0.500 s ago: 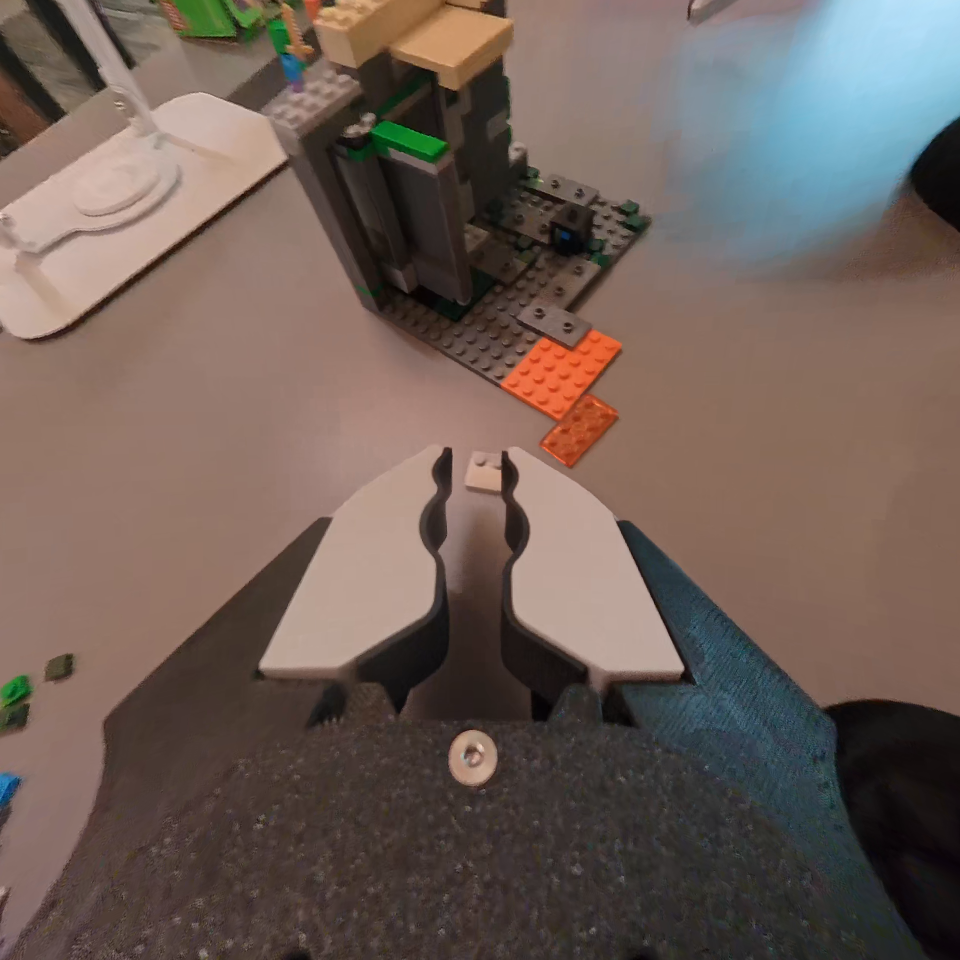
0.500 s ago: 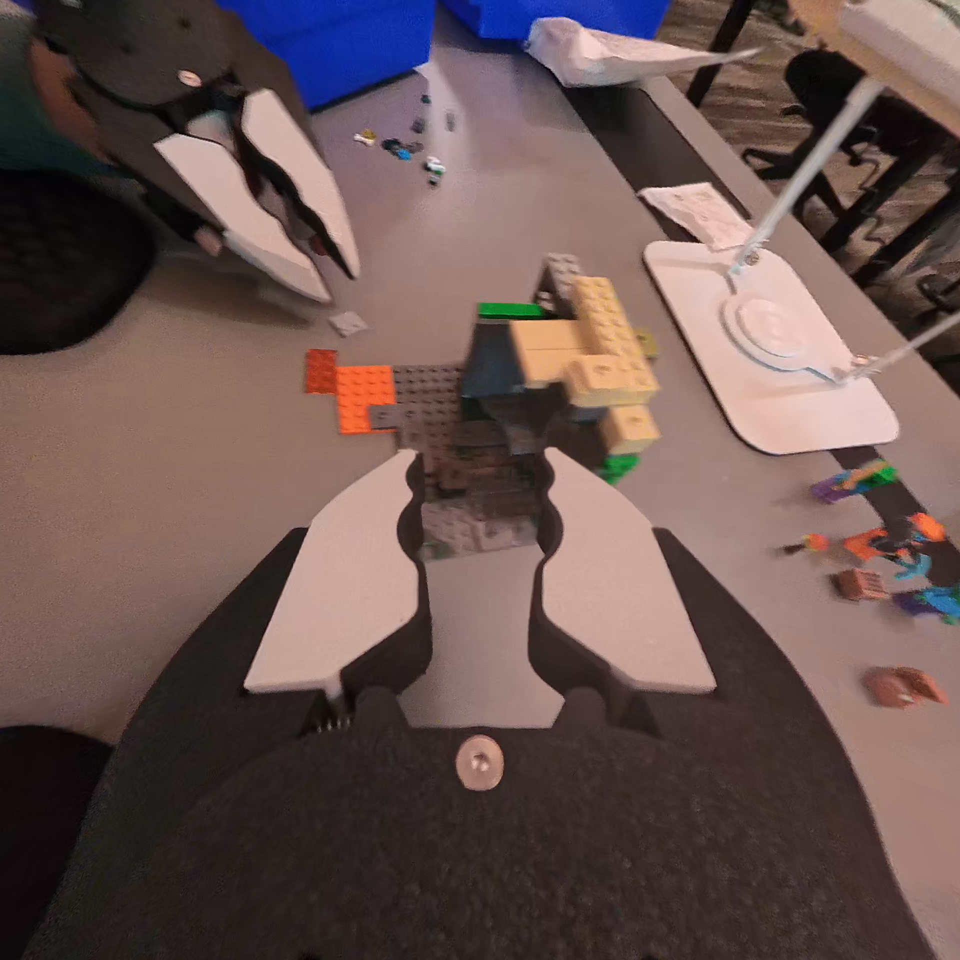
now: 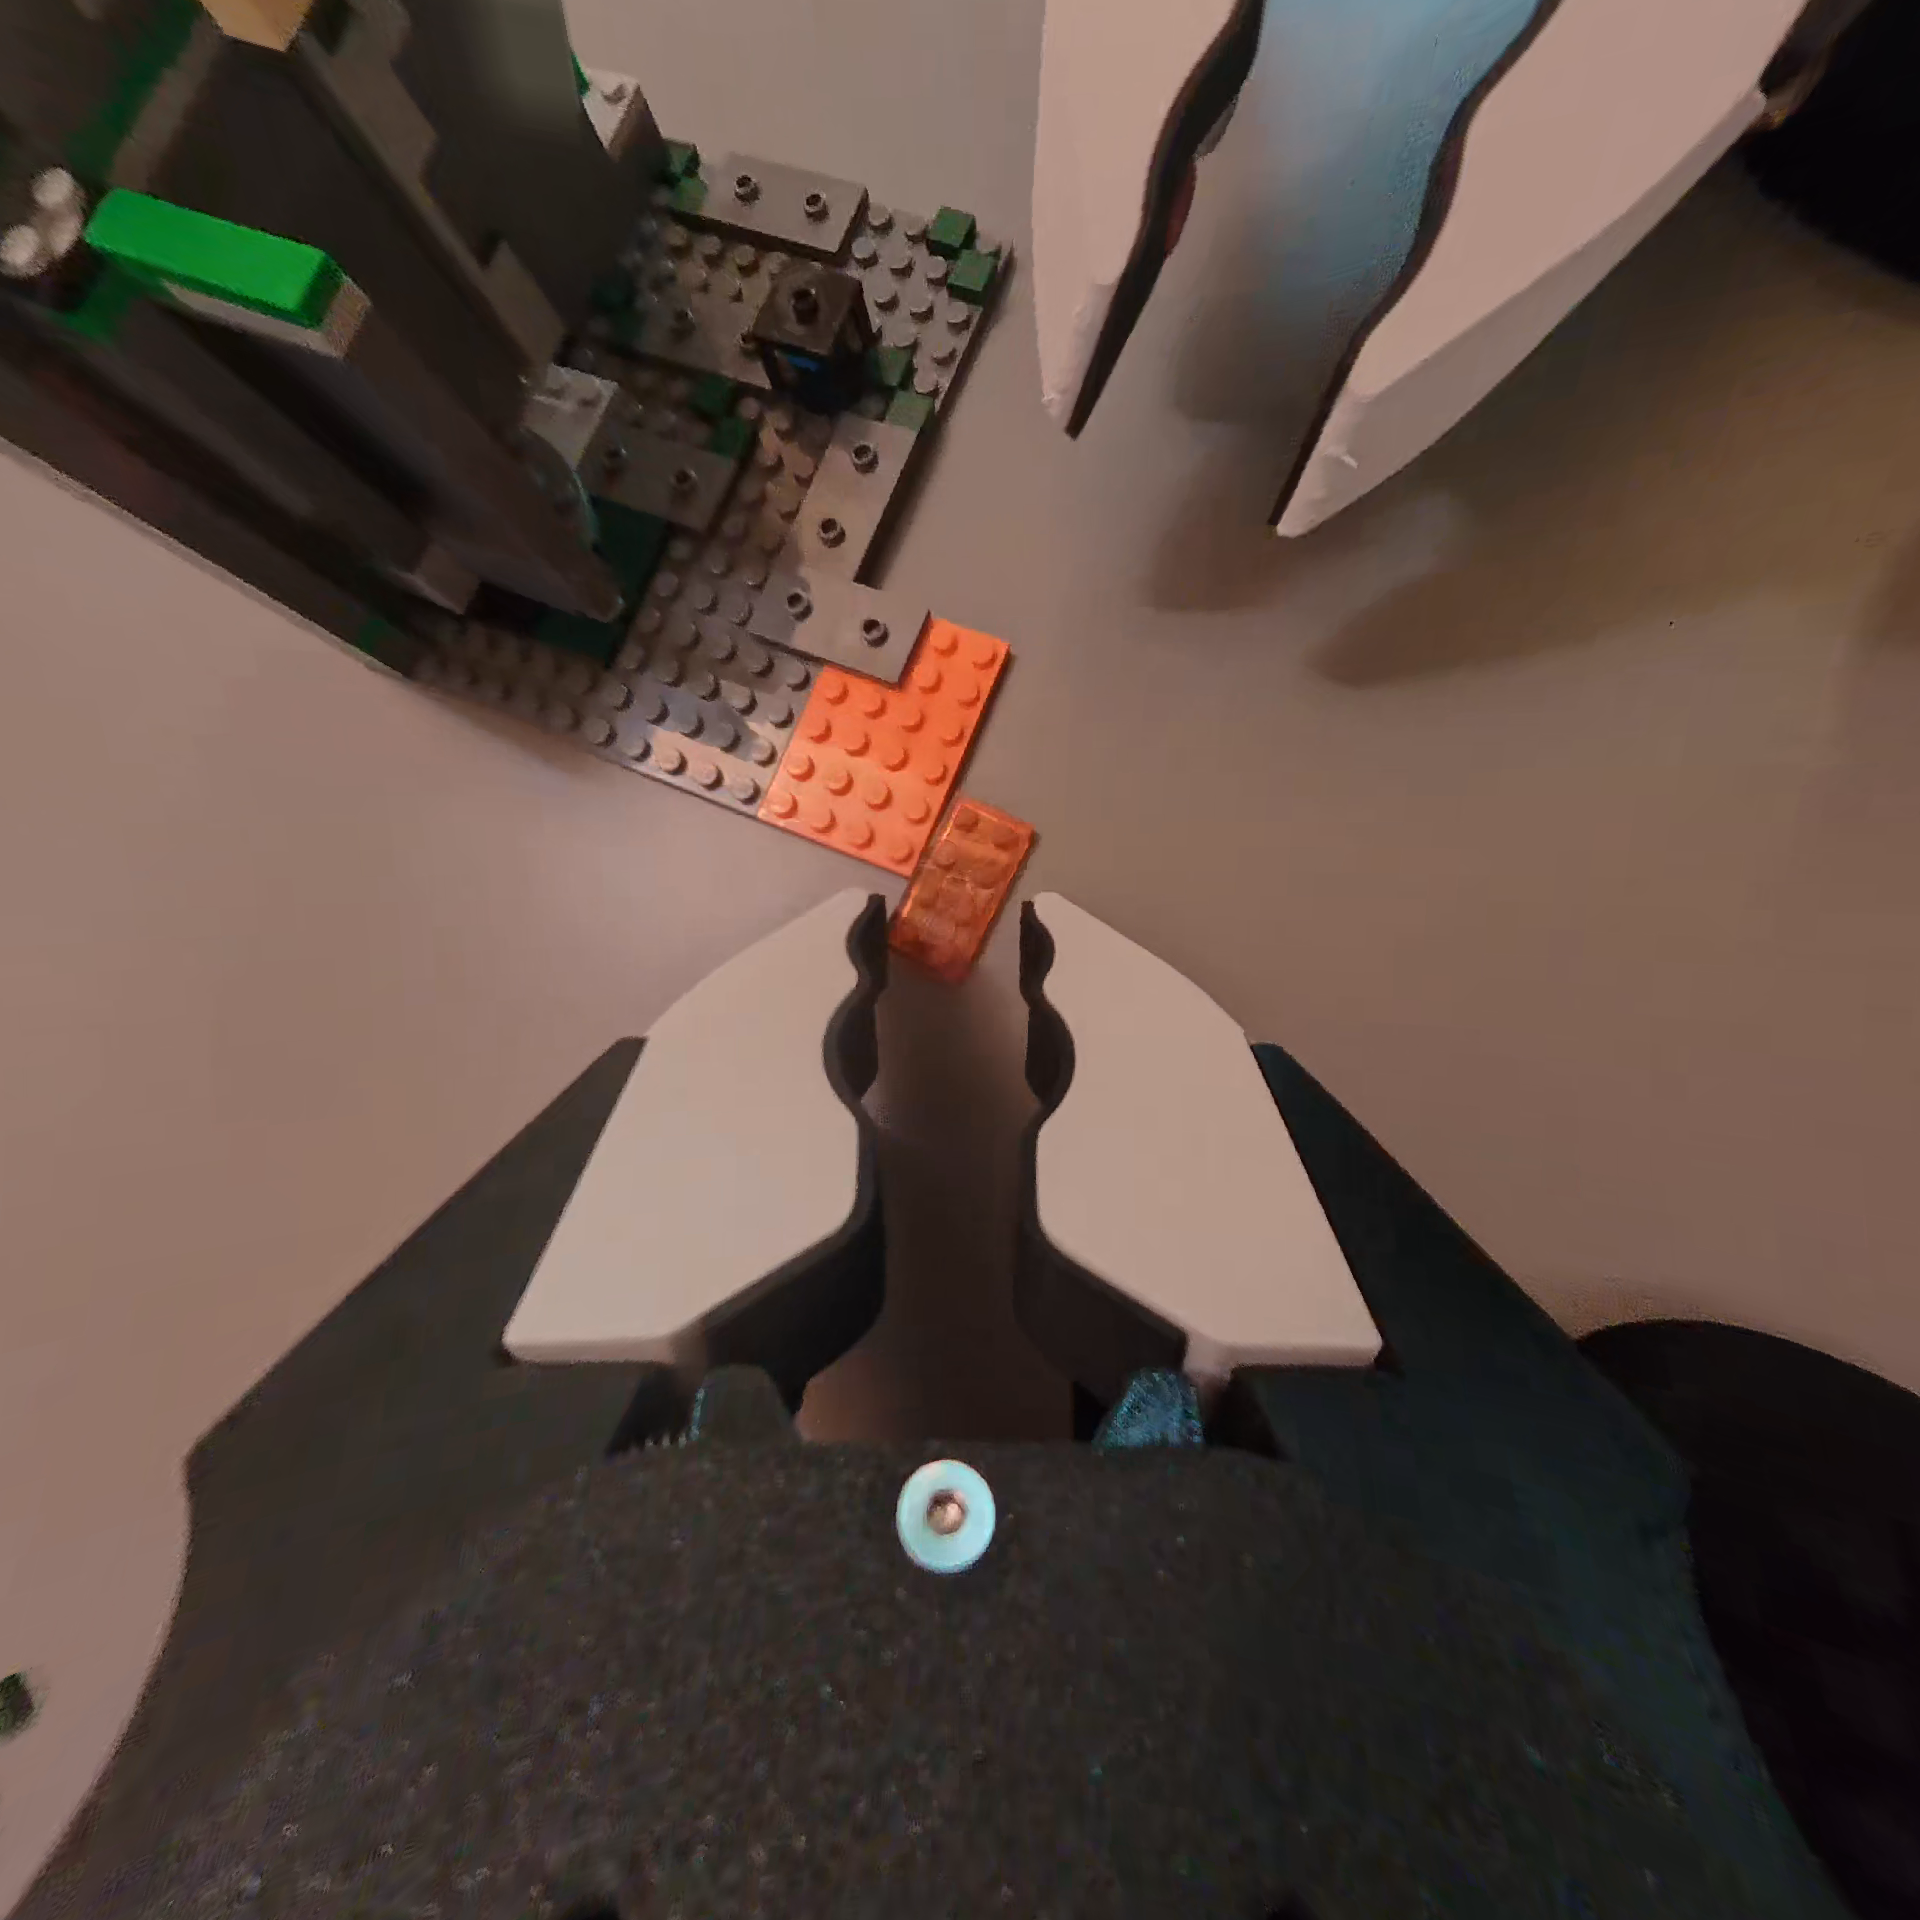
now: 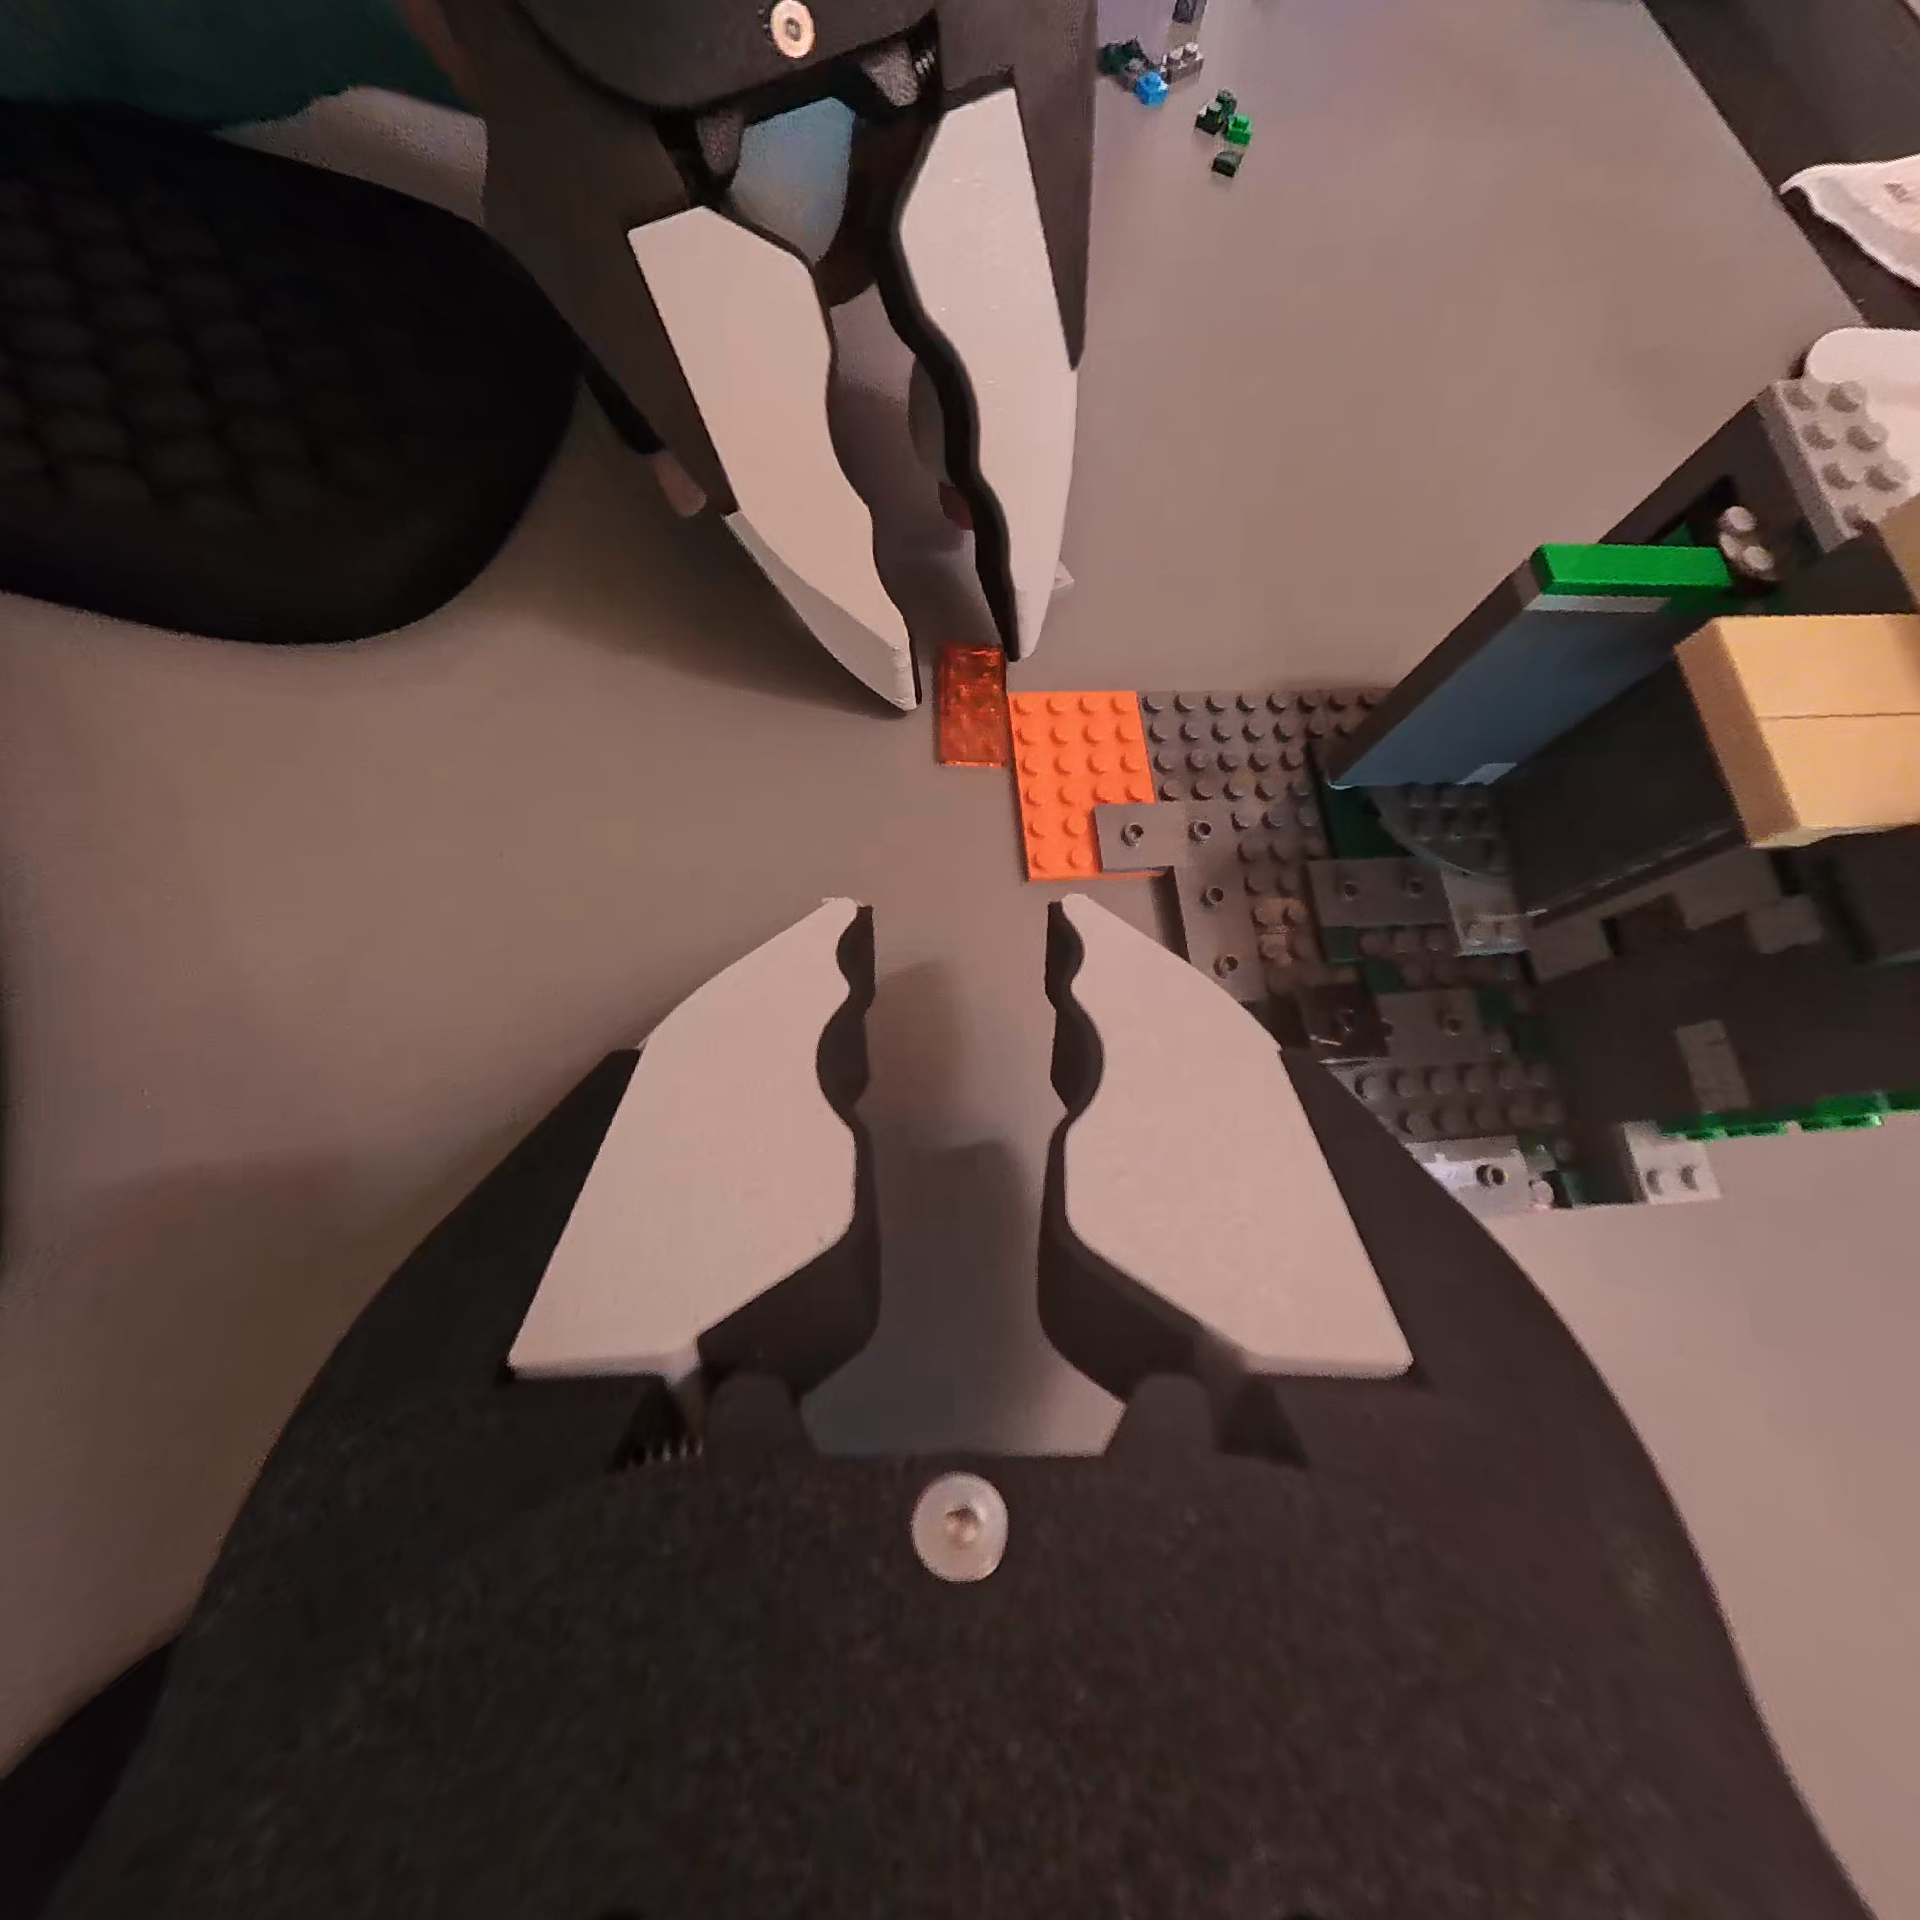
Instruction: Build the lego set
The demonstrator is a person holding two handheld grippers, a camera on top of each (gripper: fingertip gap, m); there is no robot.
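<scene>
The lego build (image 3: 343,416), a dark grey tower with a green brick on a studded grey baseplate (image 3: 717,665), stands upper left in the left wrist view. It also shows at the right of the right wrist view (image 4: 1558,831). An orange plate (image 3: 894,748) (image 4: 1075,779) joins its corner. A translucent orange plate (image 3: 966,888) (image 4: 974,707) lies against that. My left gripper (image 3: 948,914) (image 4: 961,670) is open, with its tips on either side of the translucent plate's end. My right gripper (image 4: 958,920) (image 3: 1174,468) is open and empty, facing the left one just short of the orange plates.
Several small loose bricks (image 4: 1226,125) lie at the far side of the grey table. A sheet of paper (image 4: 1870,197) is at the far right. A black mesh object (image 4: 260,416) sits at the left. A small light tile (image 4: 1062,580) lies by the left gripper's finger. Across from one pair of fingers to the other is roughly 7 cm.
My left gripper has moved forward from the small light tile to the translucent orange plate and opened a little. My right gripper has come from over the build to face it closely.
</scene>
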